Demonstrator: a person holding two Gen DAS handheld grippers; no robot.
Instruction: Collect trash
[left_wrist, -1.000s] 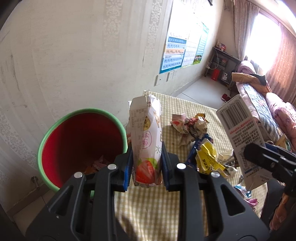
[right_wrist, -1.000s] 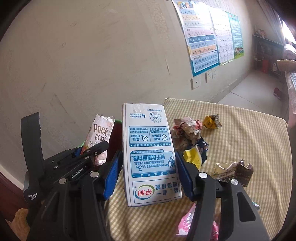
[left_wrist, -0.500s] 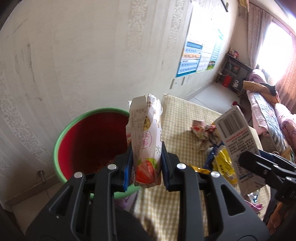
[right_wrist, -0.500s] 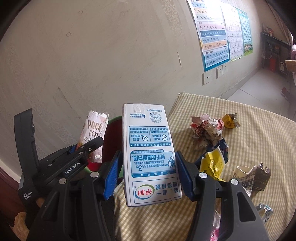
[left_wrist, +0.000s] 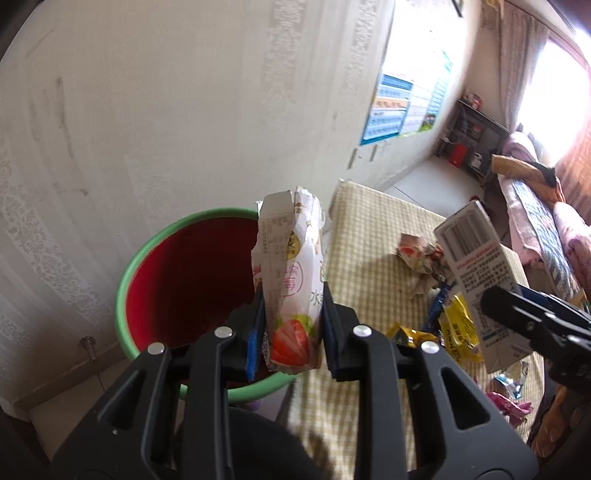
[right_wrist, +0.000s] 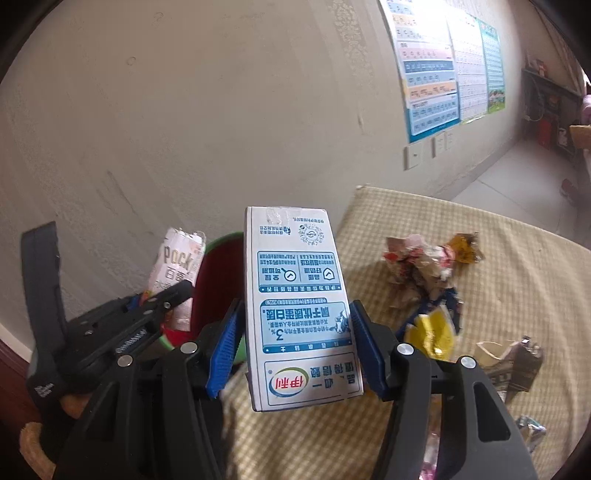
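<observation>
My left gripper (left_wrist: 291, 332) is shut on a crumpled pink Pocky strawberry box (left_wrist: 290, 273), held upright over the near rim of a red bin with a green rim (left_wrist: 147, 254). My right gripper (right_wrist: 295, 354) is shut on a white and blue milk carton (right_wrist: 295, 295), held upright above the table edge beside the bin (right_wrist: 218, 280). The carton also shows in the left wrist view (left_wrist: 476, 273), and the Pocky box in the right wrist view (right_wrist: 173, 269).
A checked yellow tablecloth (right_wrist: 498, 266) carries crumpled wrappers (right_wrist: 417, 262), a yellow wrapper (right_wrist: 432, 332) and a torn brown box (right_wrist: 513, 362). The wall is close behind the bin. Pink and blue wrappers (left_wrist: 509, 391) lie near the table's front edge.
Both grippers have moved left toward the bin with their loads. The Pocky box is now over the bin's rim instead of over the table.
</observation>
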